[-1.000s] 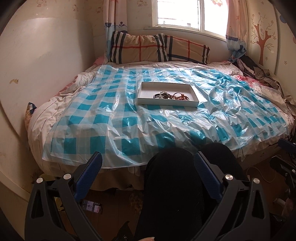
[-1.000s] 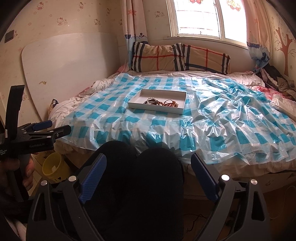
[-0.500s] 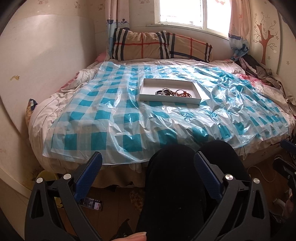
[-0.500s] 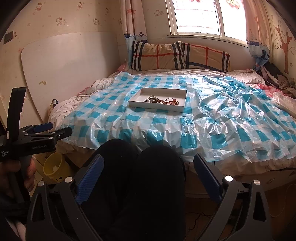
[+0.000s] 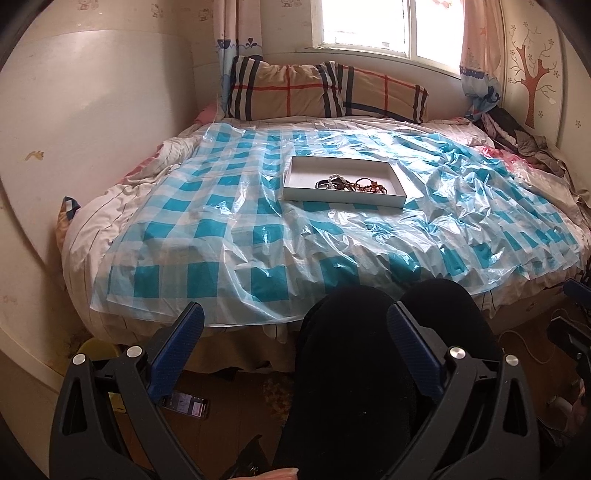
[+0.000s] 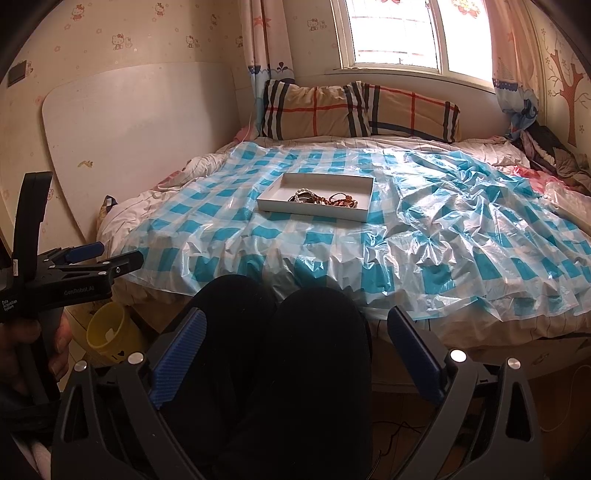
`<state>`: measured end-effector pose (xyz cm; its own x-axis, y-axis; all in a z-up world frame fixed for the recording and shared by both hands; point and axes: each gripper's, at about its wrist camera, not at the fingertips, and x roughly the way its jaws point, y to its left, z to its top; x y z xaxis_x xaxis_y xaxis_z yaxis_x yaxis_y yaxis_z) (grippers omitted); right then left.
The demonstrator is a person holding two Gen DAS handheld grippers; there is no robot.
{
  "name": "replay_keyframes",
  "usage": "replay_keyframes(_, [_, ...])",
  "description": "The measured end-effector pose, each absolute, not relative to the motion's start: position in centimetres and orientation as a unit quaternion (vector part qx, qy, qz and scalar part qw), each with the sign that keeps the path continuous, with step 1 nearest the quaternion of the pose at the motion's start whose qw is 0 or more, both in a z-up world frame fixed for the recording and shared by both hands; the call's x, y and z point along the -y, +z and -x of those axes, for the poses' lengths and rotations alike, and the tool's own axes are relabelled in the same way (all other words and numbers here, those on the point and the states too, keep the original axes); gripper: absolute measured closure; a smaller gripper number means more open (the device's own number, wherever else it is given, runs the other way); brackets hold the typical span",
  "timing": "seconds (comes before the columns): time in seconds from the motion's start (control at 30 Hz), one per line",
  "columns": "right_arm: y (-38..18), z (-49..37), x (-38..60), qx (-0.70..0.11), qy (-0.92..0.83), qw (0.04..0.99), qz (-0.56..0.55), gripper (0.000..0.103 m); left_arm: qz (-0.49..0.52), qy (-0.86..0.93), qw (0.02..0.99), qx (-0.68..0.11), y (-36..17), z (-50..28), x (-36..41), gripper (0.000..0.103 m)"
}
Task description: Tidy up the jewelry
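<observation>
Both claws agape, jewelry [image 5: 351,184] in tray [image 5: 295,177]

Daylight is pouring through the window [image 6: 399,33] at top centre of my right view, washing out the panes. Patterned curtains [image 6: 267,40] are hanging at either side. Two plaid pillows [image 6: 354,110] are leaning against the wall below the sill. The bed [image 6: 177,221] is filling mid-frame. A white board [image 6: 129,125] is leaning at left against cartoon wallpaper [image 6: 122,37]. A tree decal [image 5: 532,70] is showing upper right. A yellow bucket [image 6: 110,332] is sitting on the floor, lower left.
</observation>
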<state>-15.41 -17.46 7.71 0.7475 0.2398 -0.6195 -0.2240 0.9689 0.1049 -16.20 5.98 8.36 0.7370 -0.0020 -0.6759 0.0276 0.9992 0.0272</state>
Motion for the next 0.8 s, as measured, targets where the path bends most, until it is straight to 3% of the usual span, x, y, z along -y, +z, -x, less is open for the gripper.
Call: replay_keyframes(0.8, [6.94,15.67,17.22,-0.336,0.125,0.934,-0.011,0.008,-0.026,0.004,0.929,-0.368,8.43,16.04,-6.16,0.008])
